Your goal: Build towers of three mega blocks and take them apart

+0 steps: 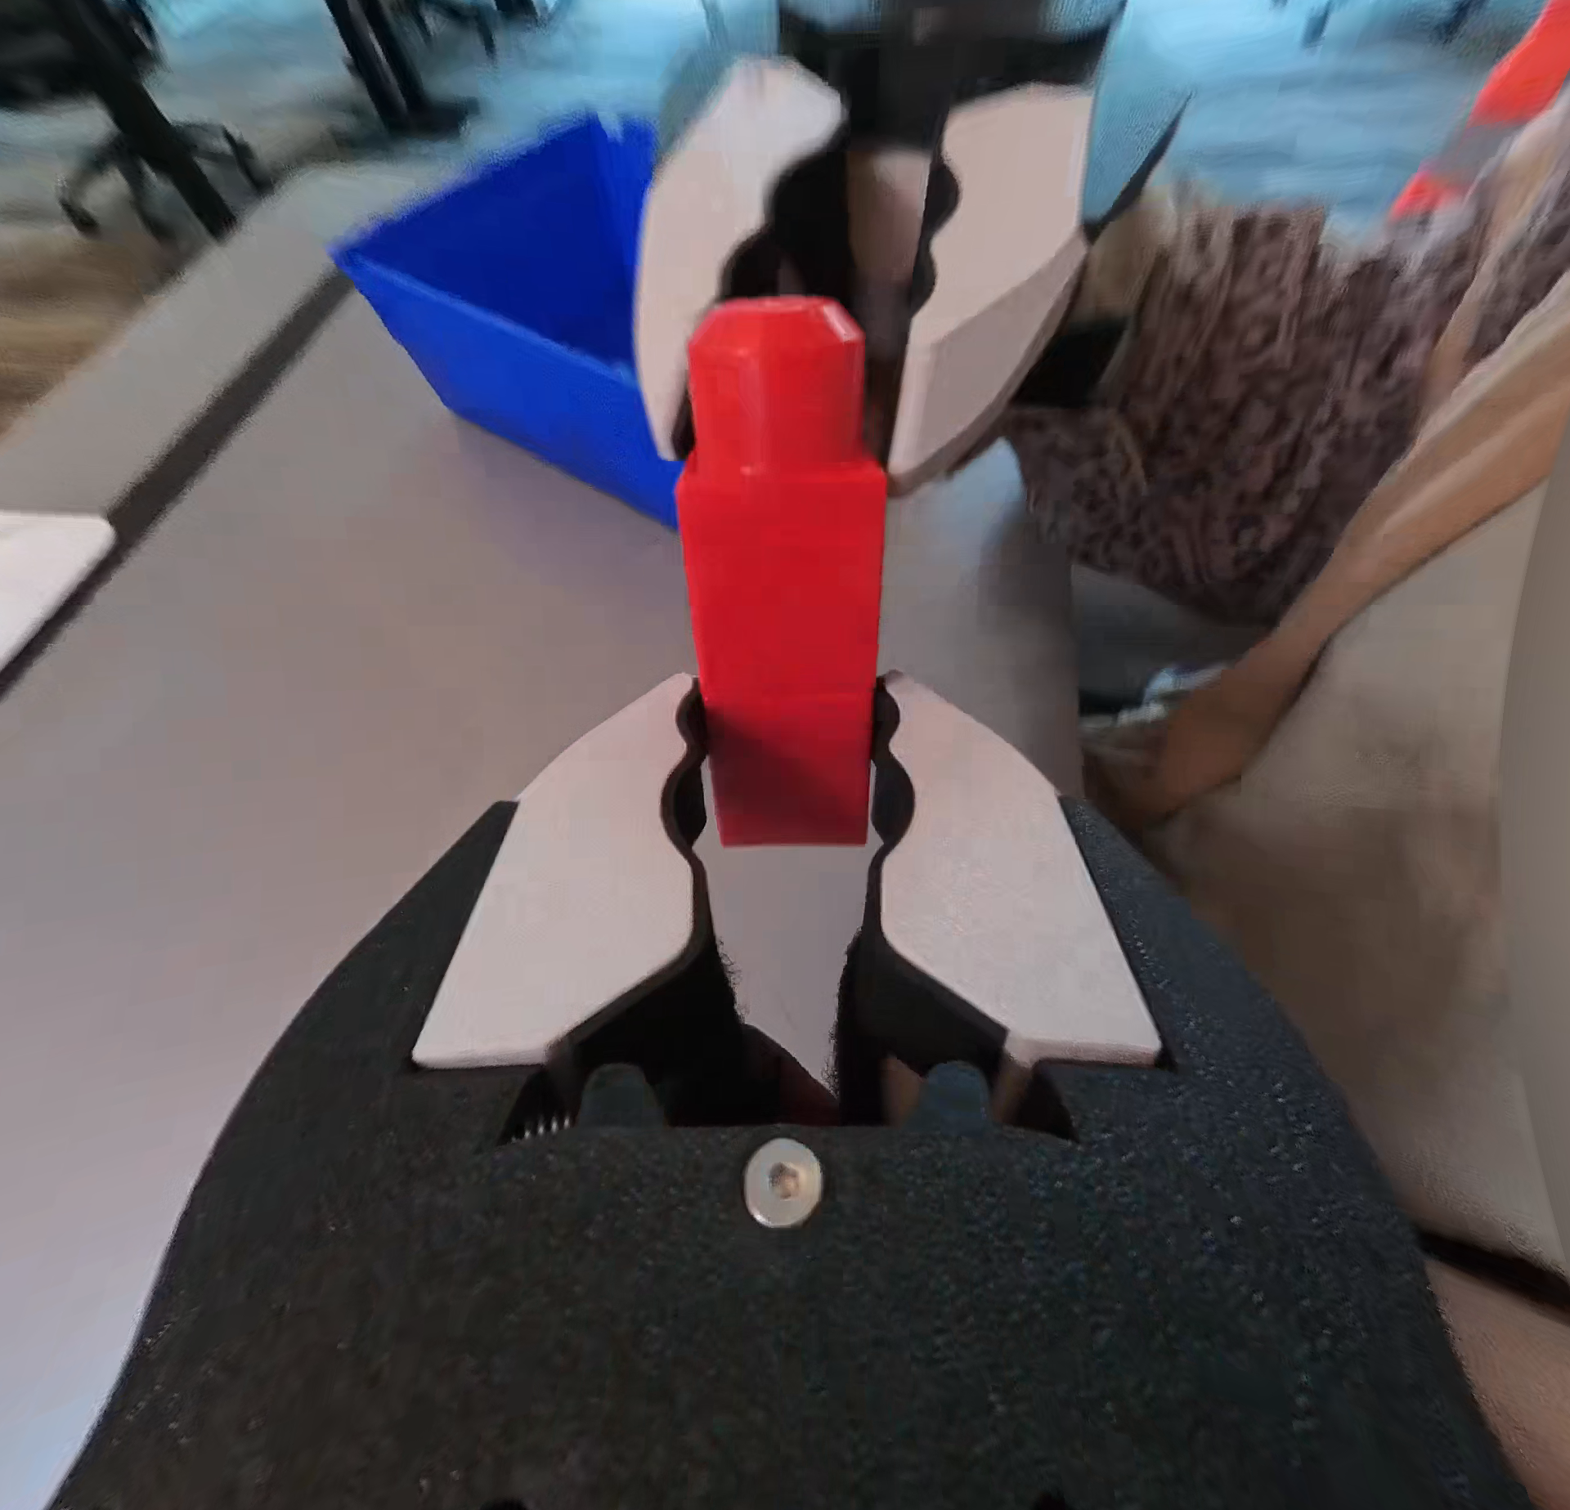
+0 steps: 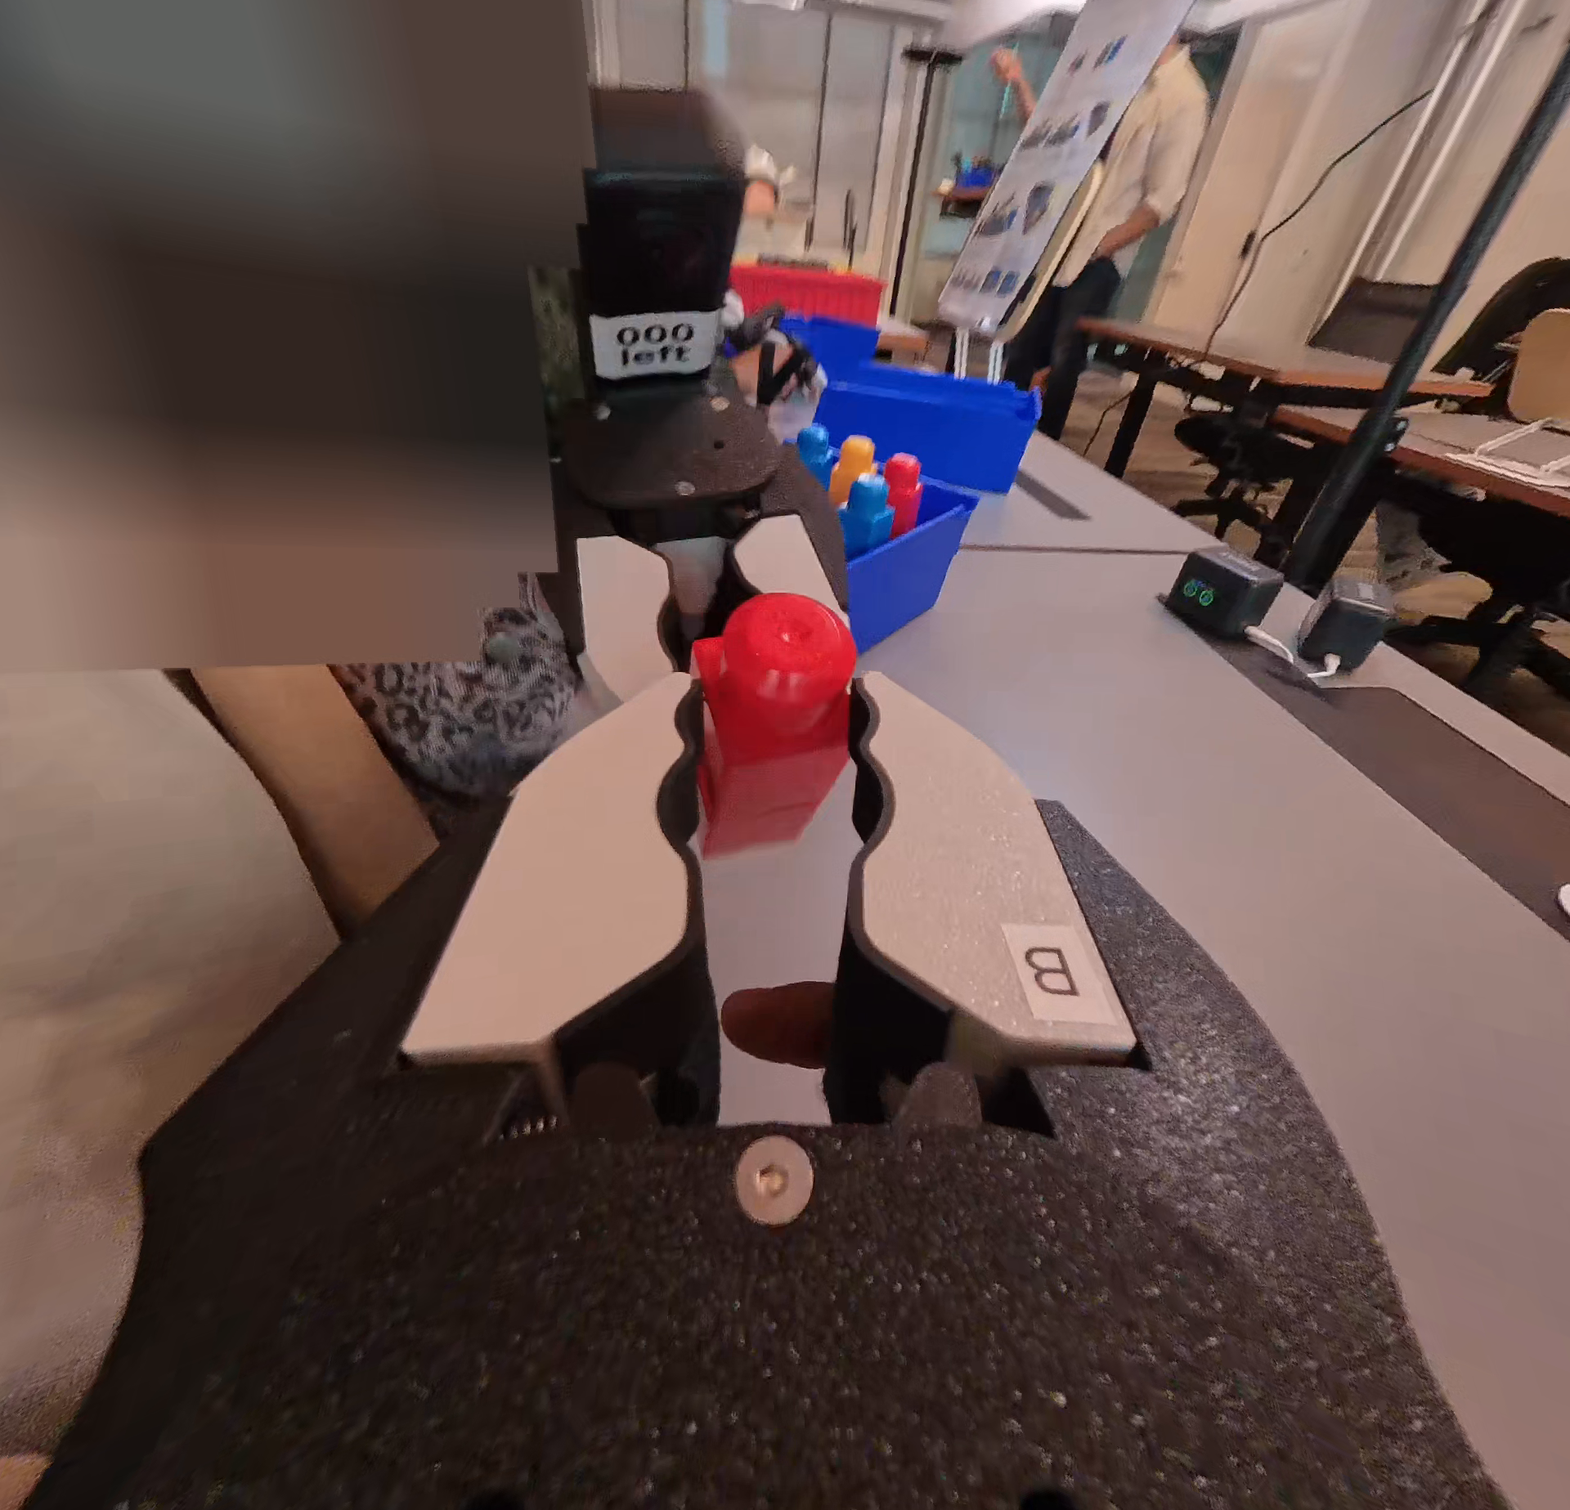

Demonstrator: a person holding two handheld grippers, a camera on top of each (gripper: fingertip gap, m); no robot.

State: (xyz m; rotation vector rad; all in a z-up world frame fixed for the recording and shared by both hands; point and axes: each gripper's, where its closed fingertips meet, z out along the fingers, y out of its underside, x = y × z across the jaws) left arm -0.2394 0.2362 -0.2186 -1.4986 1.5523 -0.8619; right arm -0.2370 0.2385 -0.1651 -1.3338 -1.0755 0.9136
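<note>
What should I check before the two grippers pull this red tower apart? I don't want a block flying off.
1. Left gripper clamped on the bottom of the red tower: ok, both pads press its sides.
2. Right gripper closed on the top block: ok, fingers hug its sides just below the stud.
3. Grippers on different blocks: ok, one at each end.
4. Tower clear of the blue bin: ok, the bin sits behind it.
5. Table free under the tower: ok.
6. How tightly the blocks are seated: cannot tell.
</note>
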